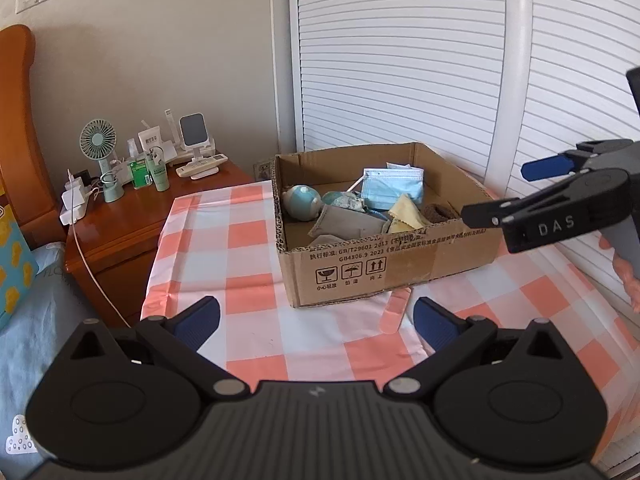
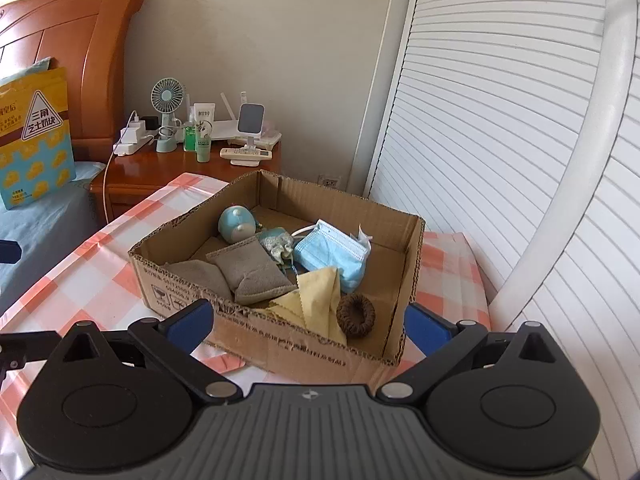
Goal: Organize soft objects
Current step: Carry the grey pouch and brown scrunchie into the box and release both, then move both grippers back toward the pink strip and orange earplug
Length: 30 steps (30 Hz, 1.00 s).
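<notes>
Right tool [image 2: 308, 326]: jaws spread as wide as they go, nothing between the blue pads; it hangs just short of the near wall of the cardboard box [image 2: 280, 346].
Left tool [image 1: 316, 322]: jaws wide apart and empty, over the checked table [image 1: 248, 248], the box a little way ahead of it and slightly to its right.
Right tool from the left view: it comes in from the right edge [image 1: 496, 194], tips at the box's right corner, a person's fingers [image 1: 630, 280] on its handle.
Brown knitted ring [image 2: 356, 316]: inside the box, right ahead of the right tool, closest of all the soft things.
Yellow cloth [image 2: 316, 300]: just left of the ring, touching it.
Grey socks [image 2: 248, 270]: ahead and to the left, one overlapping the other.
Blue face mask [image 2: 332, 254]: farther ahead, past the yellow cloth.
Round blue plush toy [image 2: 237, 229]: at the far left of the box.
Small patterned fabric piece [image 2: 276, 246]: between the toy and the mask.
Nightstand [image 2: 188, 170]: beyond the table, to the left, carrying a small fan [image 2: 168, 98] and a remote [image 2: 246, 155].
Louvred doors [image 2: 500, 140]: to the right.
</notes>
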Available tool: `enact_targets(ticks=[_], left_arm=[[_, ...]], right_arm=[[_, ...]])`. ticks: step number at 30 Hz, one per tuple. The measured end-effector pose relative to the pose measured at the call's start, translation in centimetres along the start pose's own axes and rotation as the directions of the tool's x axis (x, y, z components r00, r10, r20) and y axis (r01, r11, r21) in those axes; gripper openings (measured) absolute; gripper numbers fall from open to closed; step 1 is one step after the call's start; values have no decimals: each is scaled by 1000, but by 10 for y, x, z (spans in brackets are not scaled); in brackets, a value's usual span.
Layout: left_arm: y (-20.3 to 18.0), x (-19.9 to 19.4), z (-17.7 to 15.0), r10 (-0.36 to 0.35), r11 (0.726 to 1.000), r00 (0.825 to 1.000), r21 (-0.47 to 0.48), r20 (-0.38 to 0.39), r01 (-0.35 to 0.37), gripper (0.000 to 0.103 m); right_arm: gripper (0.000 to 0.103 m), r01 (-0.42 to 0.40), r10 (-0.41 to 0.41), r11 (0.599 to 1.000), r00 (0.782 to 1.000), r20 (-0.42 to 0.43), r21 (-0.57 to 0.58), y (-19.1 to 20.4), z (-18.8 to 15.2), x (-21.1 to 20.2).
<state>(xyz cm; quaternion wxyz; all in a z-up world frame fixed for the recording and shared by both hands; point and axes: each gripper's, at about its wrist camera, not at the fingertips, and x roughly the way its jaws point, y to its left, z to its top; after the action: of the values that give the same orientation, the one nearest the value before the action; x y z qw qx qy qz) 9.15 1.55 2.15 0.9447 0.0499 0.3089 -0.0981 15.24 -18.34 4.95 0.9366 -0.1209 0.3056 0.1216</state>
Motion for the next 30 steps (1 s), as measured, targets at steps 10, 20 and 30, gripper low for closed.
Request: enact_targets(ticks=[10, 20, 30], left_arm=[[-6, 9, -6, -54, 998, 998, 20, -25, 55, 102], [5, 22, -10, -21, 1000, 998, -9, -64, 20, 102], [17, 30, -13, -11, 999, 997, -35, -80, 8, 102]], right_arm=[[103, 24, -21, 999, 999, -44, 47, 13, -48, -12], [103, 15, -1, 996, 988, -154, 89, 30, -74, 31], [103, 82, -40, 977, 977, -209, 196, 35, -72, 82]])
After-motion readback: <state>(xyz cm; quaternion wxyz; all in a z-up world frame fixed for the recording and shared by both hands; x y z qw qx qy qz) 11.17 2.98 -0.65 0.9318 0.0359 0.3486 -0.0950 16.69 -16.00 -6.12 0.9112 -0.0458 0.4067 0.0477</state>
